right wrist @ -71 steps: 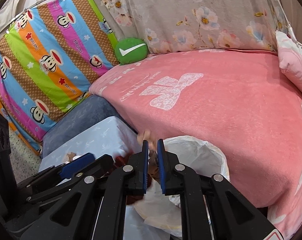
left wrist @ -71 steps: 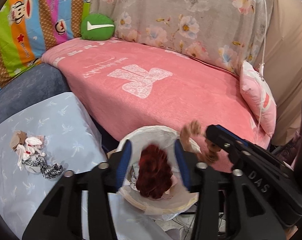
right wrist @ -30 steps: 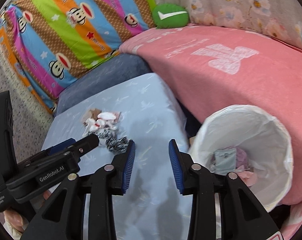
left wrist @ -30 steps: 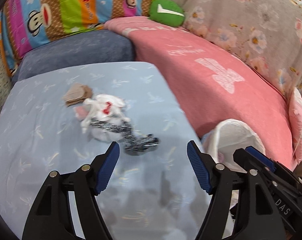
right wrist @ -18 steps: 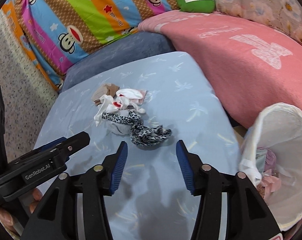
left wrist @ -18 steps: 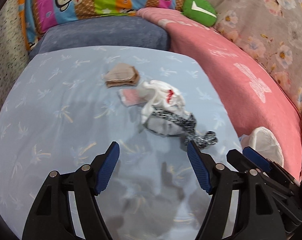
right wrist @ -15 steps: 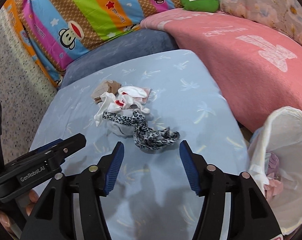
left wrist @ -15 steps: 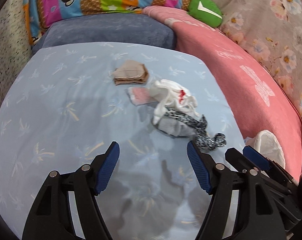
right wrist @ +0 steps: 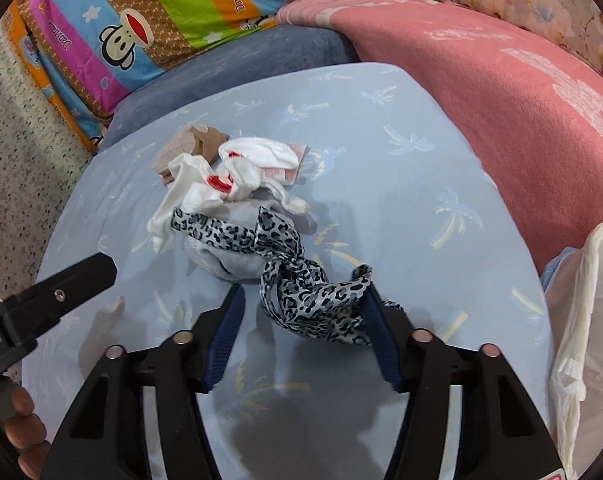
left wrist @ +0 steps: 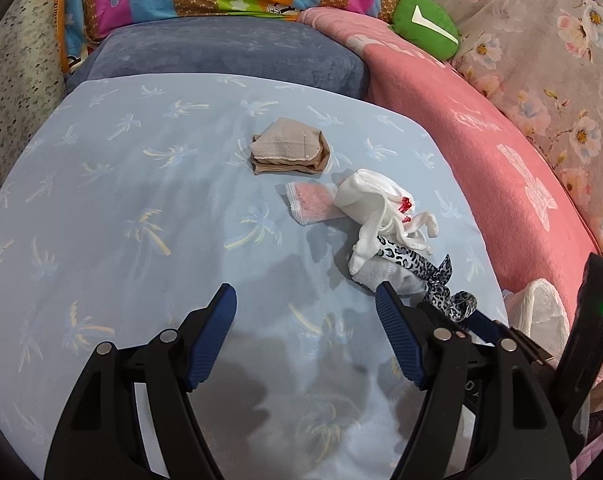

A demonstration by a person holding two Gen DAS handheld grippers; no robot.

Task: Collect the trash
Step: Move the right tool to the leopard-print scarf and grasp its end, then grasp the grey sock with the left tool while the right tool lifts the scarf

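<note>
A heap of cloth scraps lies on the light blue table point(left wrist: 121, 208): a leopard-print strip point(right wrist: 297, 280), white cloth with red marks point(right wrist: 221, 176), a tan folded piece point(left wrist: 289, 152) and a pink-white piece point(left wrist: 313, 202). My right gripper point(right wrist: 303, 304) is open, with its jaws on either side of the leopard-print strip's knotted end, low over the table. My left gripper point(left wrist: 305, 308) is open and empty, left of the heap. The leopard-print strip also shows in the left wrist view point(left wrist: 433, 272).
A white-lined trash bin point(right wrist: 581, 320) stands at the table's right edge, also visible in the left wrist view point(left wrist: 541, 312). A pink blanket point(right wrist: 501, 92) covers the sofa behind. A blue-grey cushion point(left wrist: 229, 56) and a striped monkey-print cushion point(right wrist: 149, 20) lie beyond the table.
Both grippers have left the trash bin and swung over the table. The right gripper has opened wider and come down around the leopard-print strip. The left gripper stays open.
</note>
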